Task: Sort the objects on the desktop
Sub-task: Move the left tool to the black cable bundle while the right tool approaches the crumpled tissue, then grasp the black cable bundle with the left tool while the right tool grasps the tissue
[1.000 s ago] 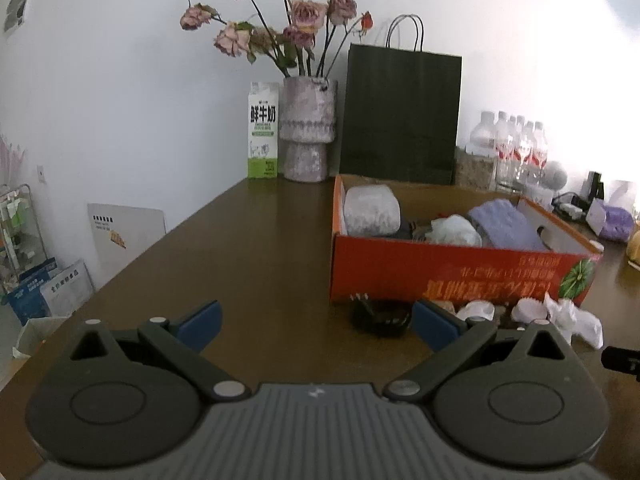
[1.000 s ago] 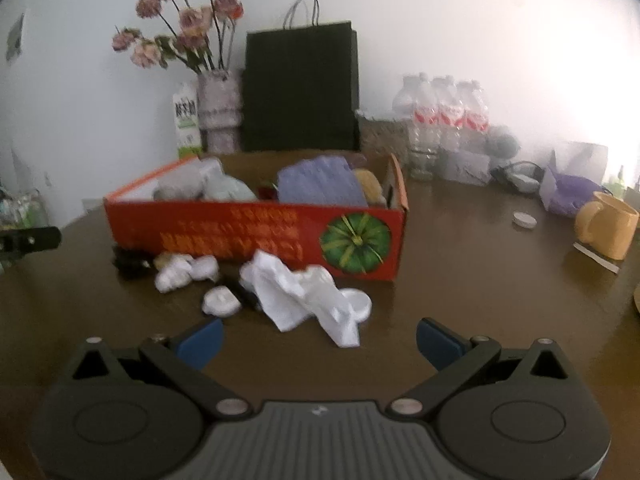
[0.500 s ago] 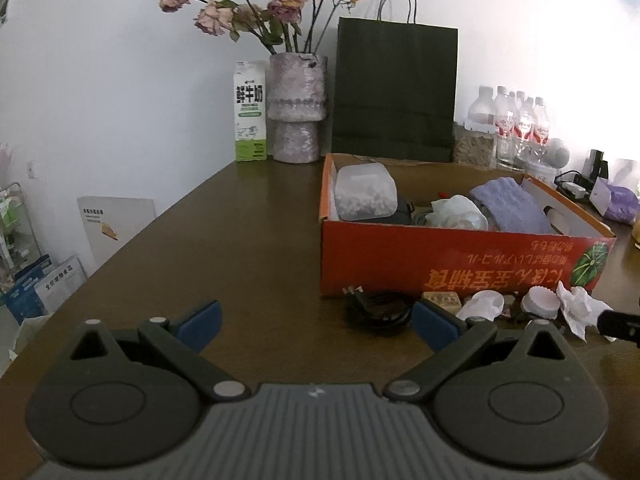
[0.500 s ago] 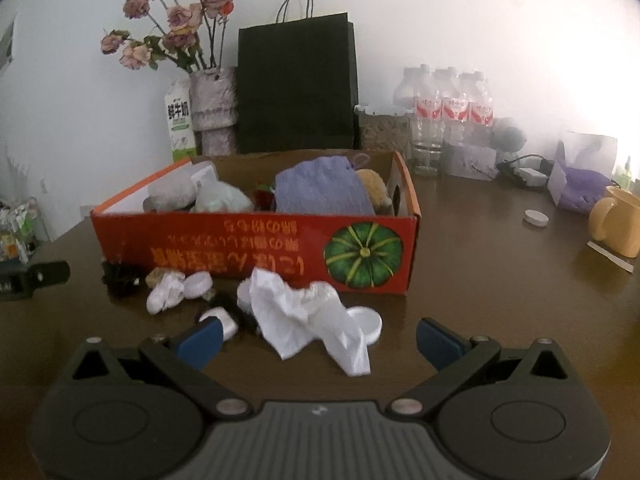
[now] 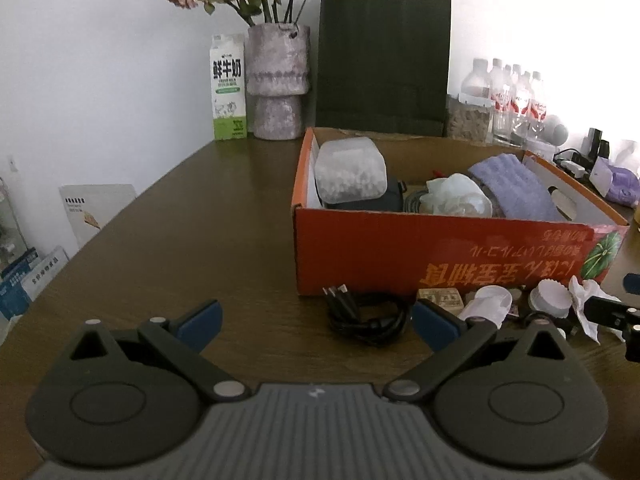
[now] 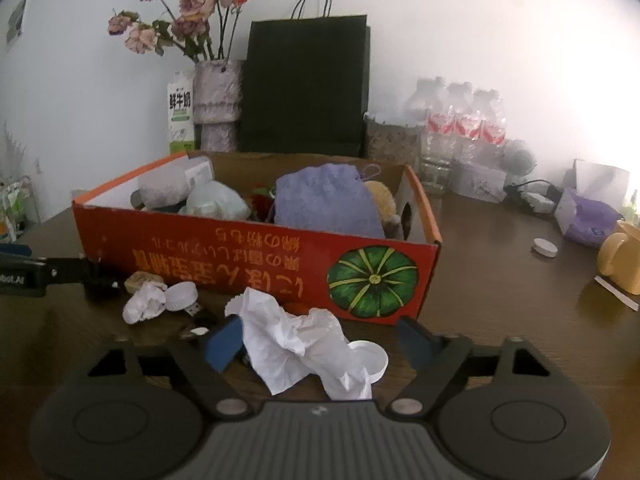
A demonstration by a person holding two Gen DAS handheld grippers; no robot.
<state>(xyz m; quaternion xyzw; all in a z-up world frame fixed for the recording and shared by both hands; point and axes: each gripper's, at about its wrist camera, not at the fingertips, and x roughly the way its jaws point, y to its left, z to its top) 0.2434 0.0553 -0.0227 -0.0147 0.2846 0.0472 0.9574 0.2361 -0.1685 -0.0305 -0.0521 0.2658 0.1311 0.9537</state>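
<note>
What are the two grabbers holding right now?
Nothing yet. The right gripper is closing around the crumpled white tissue, its pads not yet pressing it. The left gripper is open near the black cable.

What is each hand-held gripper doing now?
Left hand-held gripper: open, empty.
Right hand-held gripper: closing around the crumpled tissue, not gripping yet.

The orange box (image 6: pixel 248 256) hides the lower part of what lies inside it. In the right wrist view the left claw (image 6: pixel 24 276) is cut off by the left edge, and the yellow mug (image 6: pixel 620 264) by the right edge. The water bottles (image 6: pixel 460 128) are washed out by glare.
</note>
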